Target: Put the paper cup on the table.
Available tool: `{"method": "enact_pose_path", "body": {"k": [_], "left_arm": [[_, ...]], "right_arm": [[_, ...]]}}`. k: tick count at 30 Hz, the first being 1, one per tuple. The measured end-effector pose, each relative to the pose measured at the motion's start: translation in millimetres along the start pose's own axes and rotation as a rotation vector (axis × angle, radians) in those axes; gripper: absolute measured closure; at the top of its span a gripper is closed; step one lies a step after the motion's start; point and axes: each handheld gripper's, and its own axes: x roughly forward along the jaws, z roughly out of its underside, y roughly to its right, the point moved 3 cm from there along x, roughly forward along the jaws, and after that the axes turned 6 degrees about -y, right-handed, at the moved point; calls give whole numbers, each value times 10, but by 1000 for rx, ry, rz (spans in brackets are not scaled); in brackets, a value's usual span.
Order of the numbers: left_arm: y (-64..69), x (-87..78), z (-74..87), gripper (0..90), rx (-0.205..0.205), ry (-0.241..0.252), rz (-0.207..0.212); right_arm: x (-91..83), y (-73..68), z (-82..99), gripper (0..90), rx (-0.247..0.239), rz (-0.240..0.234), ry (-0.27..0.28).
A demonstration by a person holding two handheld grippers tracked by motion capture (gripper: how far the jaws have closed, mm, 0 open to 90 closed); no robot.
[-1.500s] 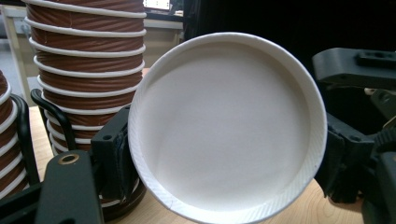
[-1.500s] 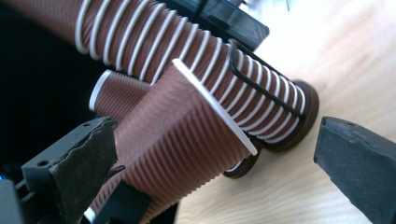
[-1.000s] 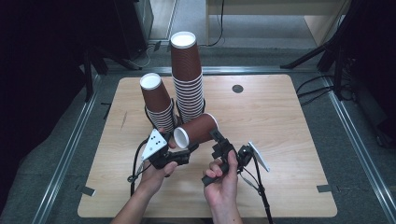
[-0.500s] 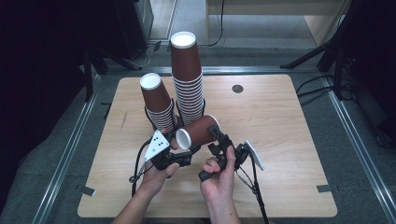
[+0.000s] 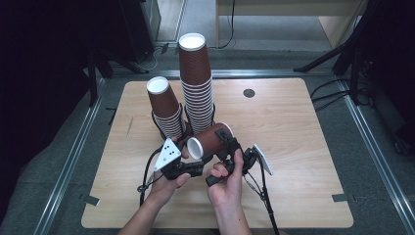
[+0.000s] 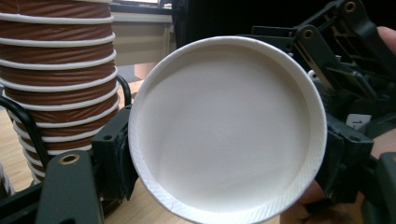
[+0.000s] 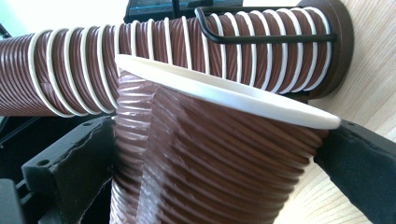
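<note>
Right tool (image 5: 226, 149) shifted slightly, squeezing dented cup (image 7: 205, 154), seemingly lidded (image 6: 227, 128)

Little changed over the second. The right gripper (image 5: 230, 149), clamped on the ribbed brown paper cup (image 5: 211, 141), edged slightly leftward toward the left gripper (image 5: 192, 164), and its grey three-cornered plate (image 5: 262, 159) shifted with it. The cup's white base tilted marginally.

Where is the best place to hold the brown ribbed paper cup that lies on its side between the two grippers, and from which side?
Probably the ribbed wall just below the white rim of the brown ribbed paper cup, from the two opposite sides. The rolled rim keeps that part stiff, while the thin wall lower down already dents between the right gripper pads. The left gripper holds its mouth end.
</note>
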Motion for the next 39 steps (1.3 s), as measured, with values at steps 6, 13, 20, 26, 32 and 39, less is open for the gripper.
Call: {"method": "enact_pose_path", "body": {"k": [6,13,20,26,32,39], "left_arm": [[16,10,5,221,7,-4,8],[-3,21,21,215,-8,-23,30],[-5,15,7,127,-27,-62,29],[-54,-17,-11,74,-56,-81,43],[-96,-50,-11,31,-66,-84,33],[-155,-103,8,31,-82,-90,17]], "right_arm": [[26,16,-15,30,13,-13,-2],[13,5,-17,79,8,-16,-1],[-11,-10,-50,116,-36,-25,26],[-57,-45,-138,120,-97,-17,66],[-80,-74,-206,124,-193,7,101],[-104,-120,-288,127,-315,37,150]]}}
